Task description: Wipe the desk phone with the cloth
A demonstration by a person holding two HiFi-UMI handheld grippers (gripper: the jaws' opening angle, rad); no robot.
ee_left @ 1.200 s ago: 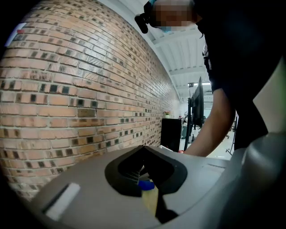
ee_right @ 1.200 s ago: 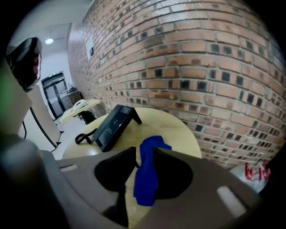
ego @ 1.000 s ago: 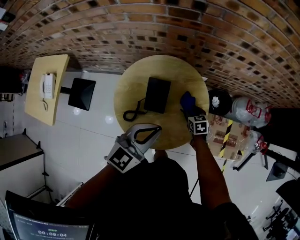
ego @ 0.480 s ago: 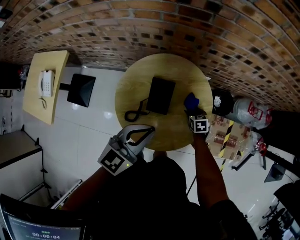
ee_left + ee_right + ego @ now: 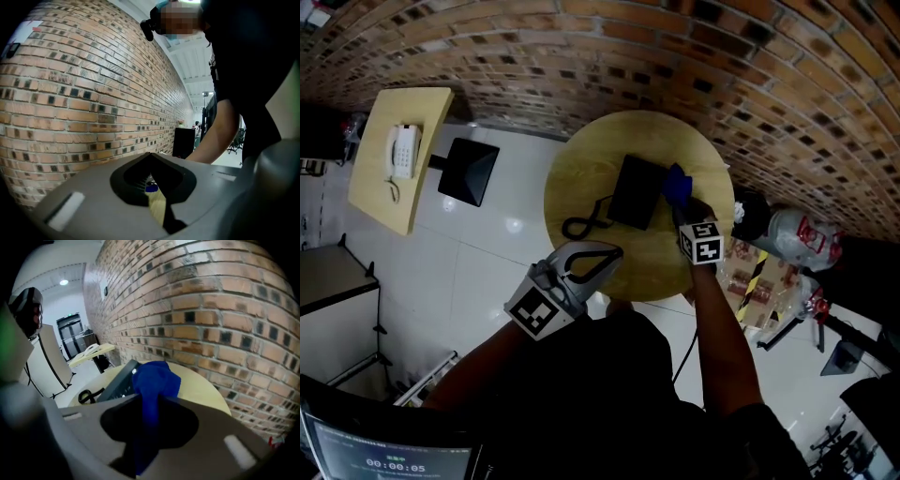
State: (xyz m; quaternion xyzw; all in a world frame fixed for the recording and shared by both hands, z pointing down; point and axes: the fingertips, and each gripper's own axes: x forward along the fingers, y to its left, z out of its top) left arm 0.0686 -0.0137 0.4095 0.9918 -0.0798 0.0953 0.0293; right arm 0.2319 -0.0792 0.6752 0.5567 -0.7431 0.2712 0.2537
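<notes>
A black desk phone [image 5: 636, 192] lies on the round wooden table [image 5: 581, 178], its coiled cord [image 5: 581, 223] looping off its left side. My right gripper [image 5: 684, 208] is at the phone's right edge, its jaws closing on a blue cloth [image 5: 677, 183] bunched between them. In the right gripper view the cloth [image 5: 157, 380] hangs over the phone [image 5: 119, 380], hiding its near corner. My left gripper [image 5: 614, 253] hovers over the table's front edge, shut, with nothing in it. The left gripper view shows the left gripper [image 5: 150, 157] with its tips together.
A brick wall [image 5: 722, 75] runs close behind the table. To the left stand a square table [image 5: 380, 187] with a white phone [image 5: 401, 150] and a black seat [image 5: 469, 172]. Plastic bags [image 5: 797, 225] and clutter sit at the right.
My right gripper has closed on the blue cloth and carried it from the table beside the phone to the phone's right edge. The left gripper has stayed near the front edge.
</notes>
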